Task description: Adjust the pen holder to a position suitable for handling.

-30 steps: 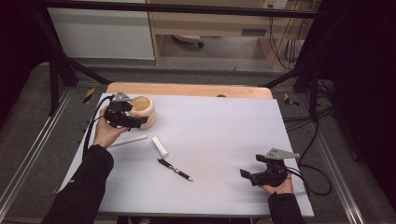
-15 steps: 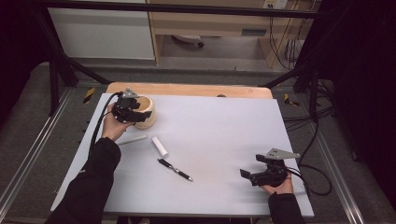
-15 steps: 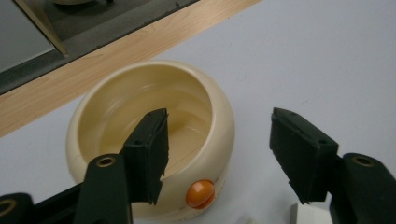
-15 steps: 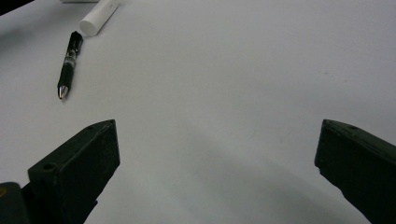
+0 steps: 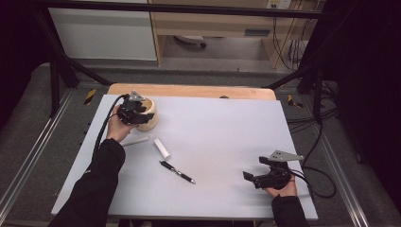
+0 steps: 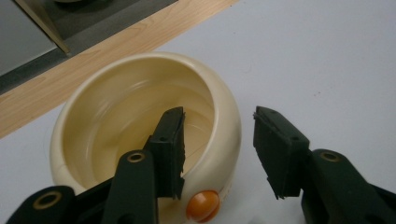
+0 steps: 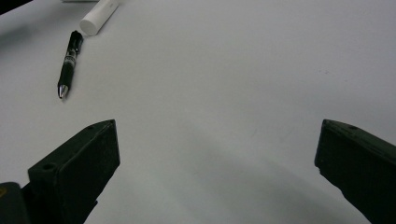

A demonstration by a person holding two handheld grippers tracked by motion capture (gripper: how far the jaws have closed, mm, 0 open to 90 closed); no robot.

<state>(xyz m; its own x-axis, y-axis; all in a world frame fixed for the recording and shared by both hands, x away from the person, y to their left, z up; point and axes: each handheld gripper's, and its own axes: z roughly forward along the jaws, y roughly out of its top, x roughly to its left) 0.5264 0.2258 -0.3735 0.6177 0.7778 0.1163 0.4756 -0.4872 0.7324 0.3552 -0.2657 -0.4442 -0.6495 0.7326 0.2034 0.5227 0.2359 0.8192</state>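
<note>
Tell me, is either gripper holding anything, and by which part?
Nothing yet. The left gripper straddles the cream bowl's near rim, jaws just closing, pads apart from it. The right gripper is open.

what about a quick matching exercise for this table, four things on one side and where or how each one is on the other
Things:
1. cream bowl
2. black pen
3. white tube
4. right gripper

Places or states:
A. lies just behind the pen, nearer the bowl
B. open over bare table at the near right
C. at the far left, its wall between the left gripper's fingers
D. lies flat near the middle of the table

Pairs: 1-C, 2-D, 3-A, 4-B
</note>
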